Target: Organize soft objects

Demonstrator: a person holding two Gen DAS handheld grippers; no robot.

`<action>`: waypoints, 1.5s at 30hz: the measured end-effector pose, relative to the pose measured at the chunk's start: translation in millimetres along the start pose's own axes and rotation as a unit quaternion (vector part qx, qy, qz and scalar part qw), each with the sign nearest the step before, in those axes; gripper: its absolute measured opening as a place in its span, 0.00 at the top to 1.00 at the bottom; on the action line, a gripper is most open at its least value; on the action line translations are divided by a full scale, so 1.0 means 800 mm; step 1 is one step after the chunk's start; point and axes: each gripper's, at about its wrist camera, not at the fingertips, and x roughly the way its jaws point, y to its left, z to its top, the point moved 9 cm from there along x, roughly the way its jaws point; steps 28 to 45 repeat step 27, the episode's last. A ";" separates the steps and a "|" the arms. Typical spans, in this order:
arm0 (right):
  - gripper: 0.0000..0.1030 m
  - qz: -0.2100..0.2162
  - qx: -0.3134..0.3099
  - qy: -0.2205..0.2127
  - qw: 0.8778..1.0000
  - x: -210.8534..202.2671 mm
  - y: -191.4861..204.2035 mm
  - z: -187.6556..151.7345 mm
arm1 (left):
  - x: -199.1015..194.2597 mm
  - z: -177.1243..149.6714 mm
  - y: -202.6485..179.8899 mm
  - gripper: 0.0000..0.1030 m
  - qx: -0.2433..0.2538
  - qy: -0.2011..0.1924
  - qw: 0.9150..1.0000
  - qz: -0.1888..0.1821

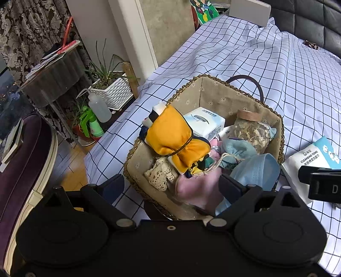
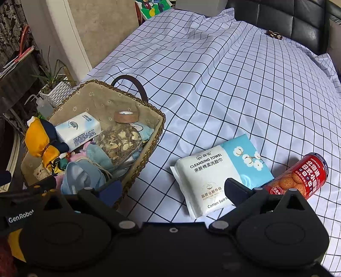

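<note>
A woven basket lined with beige cloth sits on the checked bed sheet. It holds a yellow cloth bundle, a tissue pack, a jar of dried flakes, a blue face mask, pink cloth and a lace piece. A cleansing towel pack lies right of the basket. My left gripper is open and empty over the basket's near end. My right gripper is open and empty, just short of the towel pack.
A red biscuit can lies right of the towel pack. Potted plants, a squeeze bottle and a green sprayer stand on the floor left of the bed. A black padded headboard is at the back.
</note>
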 end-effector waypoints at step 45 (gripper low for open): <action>0.00 0.000 -0.014 0.001 1.000 -0.001 -0.001 -0.005 | -0.001 0.003 0.001 0.10 0.000 -0.002 1.000 0.001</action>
